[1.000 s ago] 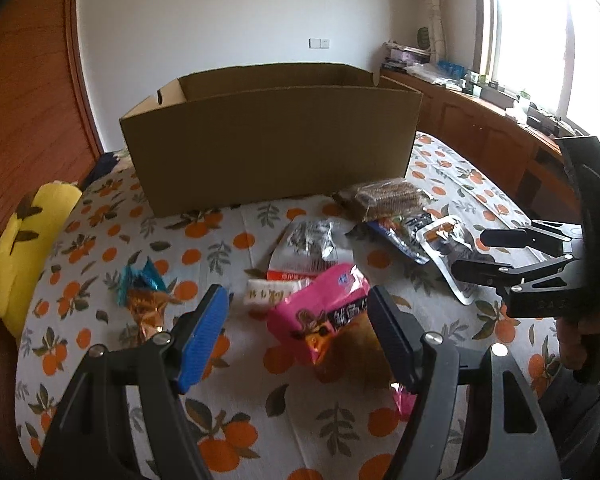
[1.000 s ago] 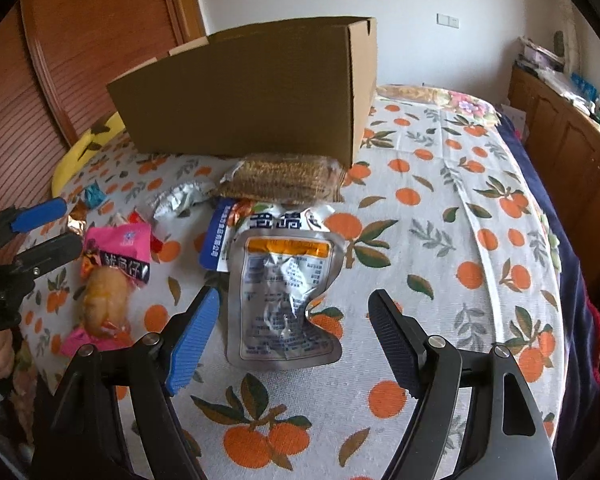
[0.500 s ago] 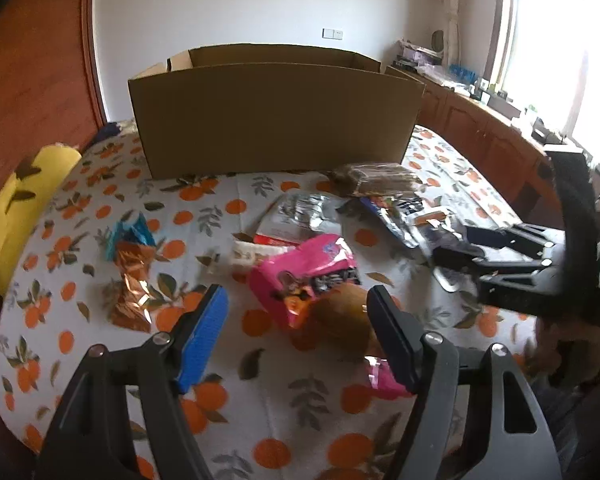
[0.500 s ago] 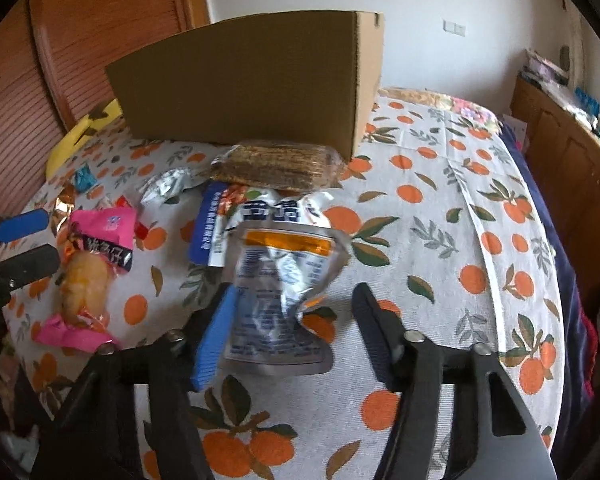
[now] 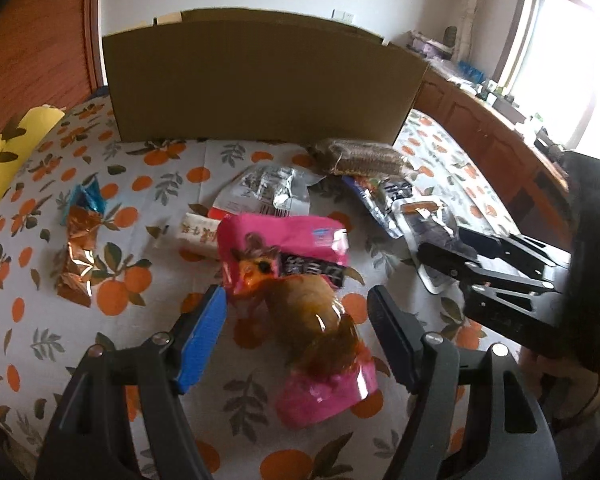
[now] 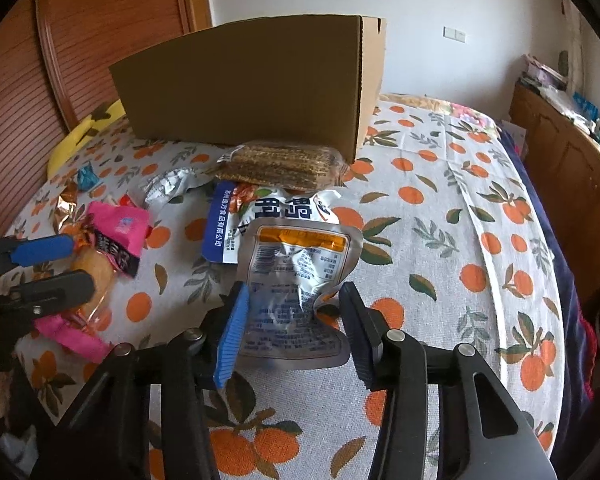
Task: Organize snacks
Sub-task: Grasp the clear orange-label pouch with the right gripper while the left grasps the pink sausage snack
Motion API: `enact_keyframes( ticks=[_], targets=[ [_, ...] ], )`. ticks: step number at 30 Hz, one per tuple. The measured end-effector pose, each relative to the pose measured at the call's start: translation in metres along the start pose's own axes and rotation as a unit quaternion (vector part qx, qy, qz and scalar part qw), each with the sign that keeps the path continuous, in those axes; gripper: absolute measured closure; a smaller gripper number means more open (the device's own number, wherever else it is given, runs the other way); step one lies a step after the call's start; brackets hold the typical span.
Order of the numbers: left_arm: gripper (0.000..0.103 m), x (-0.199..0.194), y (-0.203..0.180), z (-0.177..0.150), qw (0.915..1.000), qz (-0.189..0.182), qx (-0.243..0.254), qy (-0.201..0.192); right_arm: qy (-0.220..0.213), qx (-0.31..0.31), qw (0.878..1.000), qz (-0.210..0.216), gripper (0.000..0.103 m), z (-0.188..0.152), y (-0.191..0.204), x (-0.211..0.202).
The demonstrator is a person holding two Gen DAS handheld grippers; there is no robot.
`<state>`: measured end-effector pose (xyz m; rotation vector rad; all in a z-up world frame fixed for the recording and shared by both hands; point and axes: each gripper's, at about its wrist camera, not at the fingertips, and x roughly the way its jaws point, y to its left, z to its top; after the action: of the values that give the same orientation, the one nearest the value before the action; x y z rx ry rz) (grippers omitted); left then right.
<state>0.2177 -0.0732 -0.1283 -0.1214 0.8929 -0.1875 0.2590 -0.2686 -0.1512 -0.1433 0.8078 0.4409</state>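
Several snack packets lie on an orange-print tablecloth in front of an open cardboard box (image 5: 260,80) (image 6: 252,84). My left gripper (image 5: 296,320) is open, its fingers either side of a pink packet with a brown bun (image 5: 300,300) (image 6: 100,264). My right gripper (image 6: 294,320) is open but narrowed, its fingers astride the near end of a silver pouch with an orange strip (image 6: 296,280) (image 5: 424,216). A blue-and-white packet (image 6: 240,216) and a brown biscuit pack (image 6: 280,168) (image 5: 360,160) lie behind it.
A crumpled silver-and-red packet (image 5: 268,192), a small beige bar (image 5: 198,234), and copper and blue foil wrappers (image 5: 78,248) lie at the left. A yellow cushion (image 5: 4,152) is at the far left. A wooden cabinet (image 6: 560,148) runs along the right.
Both grippers have moved forward and down over their packets. The right gripper's fingers have closed in around the silver pouch. The left stays wide open.
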Motion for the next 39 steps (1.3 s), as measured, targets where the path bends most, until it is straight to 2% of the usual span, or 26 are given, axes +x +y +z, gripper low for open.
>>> enact_keyframes(
  ticks=[8, 12, 14, 16, 24, 27, 29, 30, 33, 39],
  targets=[
    [0.03, 0.015, -0.005, -0.004, 0.999, 0.034, 0.024, 0.018, -0.001, 0.006, 1.0, 0.006, 0.056, -0.001, -0.001, -0.001],
    [0.027, 0.017, -0.012, -0.009, 0.9965, 0.058, 0.059, 0.008, -0.002, 0.008, 1.0, 0.01, 0.056, -0.001, -0.003, -0.002],
    [0.023, 0.017, -0.014, -0.013, 0.9953, 0.066, 0.07, -0.002, -0.002, 0.008, 1.0, 0.011, 0.056, -0.001, -0.003, -0.003],
    [0.022, 0.017, -0.01, -0.014, 0.9964, 0.06, 0.06, -0.004, -0.002, 0.008, 1.0, 0.011, 0.056, -0.001, -0.003, -0.003],
    [0.021, 0.015, -0.014, -0.015, 0.9953, 0.045, 0.084, 0.017, -0.001, 0.007, 1.0, 0.01, 0.056, -0.001, -0.003, -0.003],
    [0.024, 0.013, -0.013, -0.015, 0.9957, 0.039, 0.081, 0.02, -0.002, 0.007, 1.0, 0.01, 0.056, -0.001, -0.003, -0.002],
    [0.036, 0.01, -0.012, -0.015, 0.9968, 0.028, 0.073, 0.015, -0.002, 0.007, 1.0, 0.01, 0.056, -0.001, -0.003, -0.002],
    [0.039, 0.009, -0.011, -0.015, 0.9975, 0.018, 0.068, 0.012, -0.002, 0.007, 1.0, 0.01, 0.056, -0.001, -0.003, -0.002],
    [0.052, 0.008, -0.013, -0.014, 0.9969, 0.025, 0.074, 0.011, -0.002, 0.008, 1.0, 0.011, 0.056, -0.001, -0.003, -0.002],
    [0.054, 0.005, -0.015, -0.015, 0.996, 0.024, 0.086, 0.01, -0.001, 0.008, 1.0, 0.011, 0.056, -0.001, -0.002, -0.002]
  ],
)
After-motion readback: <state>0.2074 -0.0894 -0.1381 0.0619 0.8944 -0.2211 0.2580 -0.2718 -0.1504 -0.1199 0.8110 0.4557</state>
